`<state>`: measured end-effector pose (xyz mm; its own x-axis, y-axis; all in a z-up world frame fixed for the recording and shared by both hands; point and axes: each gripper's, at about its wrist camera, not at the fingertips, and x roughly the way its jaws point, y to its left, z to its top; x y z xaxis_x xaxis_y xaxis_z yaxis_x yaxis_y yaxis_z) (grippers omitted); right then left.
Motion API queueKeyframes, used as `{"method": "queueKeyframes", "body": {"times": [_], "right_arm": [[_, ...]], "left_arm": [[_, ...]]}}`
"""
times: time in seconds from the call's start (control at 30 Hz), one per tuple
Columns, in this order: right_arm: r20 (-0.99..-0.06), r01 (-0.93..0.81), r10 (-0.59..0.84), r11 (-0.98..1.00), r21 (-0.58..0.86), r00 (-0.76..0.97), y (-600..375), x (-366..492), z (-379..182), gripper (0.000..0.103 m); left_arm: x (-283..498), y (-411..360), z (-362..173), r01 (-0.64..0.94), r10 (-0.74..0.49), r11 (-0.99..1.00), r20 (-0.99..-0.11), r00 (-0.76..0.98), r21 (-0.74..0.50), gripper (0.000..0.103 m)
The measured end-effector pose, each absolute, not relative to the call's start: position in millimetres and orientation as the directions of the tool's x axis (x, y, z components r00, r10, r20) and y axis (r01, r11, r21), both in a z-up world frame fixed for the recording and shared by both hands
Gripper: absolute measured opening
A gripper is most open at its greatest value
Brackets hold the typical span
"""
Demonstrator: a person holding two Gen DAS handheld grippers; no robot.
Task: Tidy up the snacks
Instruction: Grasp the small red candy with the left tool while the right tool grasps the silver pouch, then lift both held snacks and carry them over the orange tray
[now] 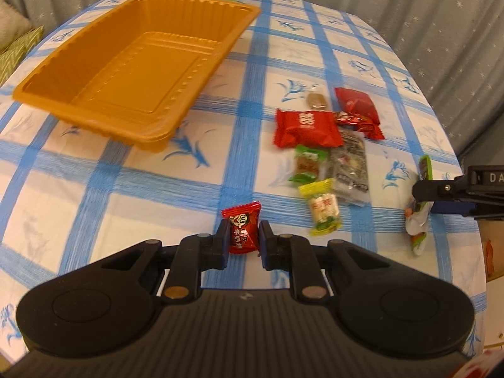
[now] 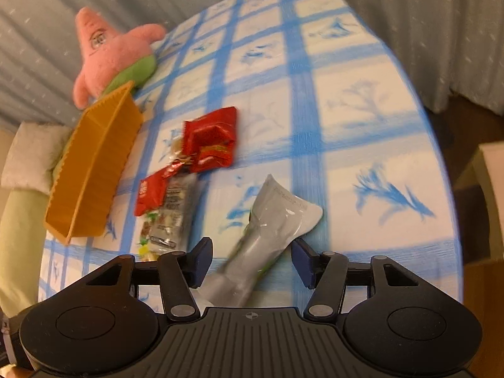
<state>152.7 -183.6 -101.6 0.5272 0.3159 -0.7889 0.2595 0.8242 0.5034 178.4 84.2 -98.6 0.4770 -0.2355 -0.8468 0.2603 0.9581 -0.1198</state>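
Note:
My left gripper is shut on a small red candy, held above the checked tablecloth. An empty orange tray lies ahead to the left; it also shows in the right wrist view. A pile of snacks lies to the right: a red packet, a grey packet, a yellow candy. My right gripper is open around a long silver-and-green snack packet that lies between its fingers; it also shows at the right in the left wrist view.
A pink plush star sits behind the tray at the table's far edge. More red packets lie beside the tray. The table edge curves off on the right, with grey curtains behind.

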Motion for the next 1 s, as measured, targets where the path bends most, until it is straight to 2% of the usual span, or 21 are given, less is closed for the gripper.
{"method": "queueKeyframes", "body": {"times": [0.1, 0.17, 0.3, 0.47, 0.73, 1.0], "right_arm": [[-0.805, 0.199, 0.276, 0.880, 0.432, 0.526, -168.3, 161.8, -101.7, 0.052], [-0.811, 0.146, 0.275, 0.905, 0.400, 0.516, -158.0, 167.3, -102.9, 0.039], [-0.831, 0.052, 0.232, 0.953, 0.299, 0.506, -137.0, 171.1, -103.4, 0.034], [-0.843, -0.013, 0.213, 0.971, 0.237, 0.495, -121.6, 172.7, -104.4, 0.030], [-0.810, 0.011, 0.285, 0.941, 0.338, 0.512, -136.9, 168.3, -80.3, 0.029], [-0.755, -0.074, 0.401, 0.901, 0.427, 0.519, -110.9, 184.0, -43.8, 0.029]], "left_arm": [[177.2, 89.6, -97.6, 0.239, -0.224, 0.964, -0.846, 0.483, -0.118, 0.017], [176.3, 93.1, -96.9, 0.227, -0.217, 0.967, -0.846, 0.487, -0.117, 0.017], [174.7, 98.3, -96.1, 0.206, -0.204, 0.972, -0.847, 0.490, -0.115, 0.017], [172.1, 100.7, -92.0, 0.203, -0.200, 0.973, -0.844, 0.497, -0.111, 0.017], [166.4, 106.4, -69.7, 0.226, -0.213, 0.968, -0.824, 0.525, -0.106, 0.017], [176.4, 121.5, -38.0, 0.209, -0.206, 0.973, -0.787, 0.581, -0.101, 0.017]]}}
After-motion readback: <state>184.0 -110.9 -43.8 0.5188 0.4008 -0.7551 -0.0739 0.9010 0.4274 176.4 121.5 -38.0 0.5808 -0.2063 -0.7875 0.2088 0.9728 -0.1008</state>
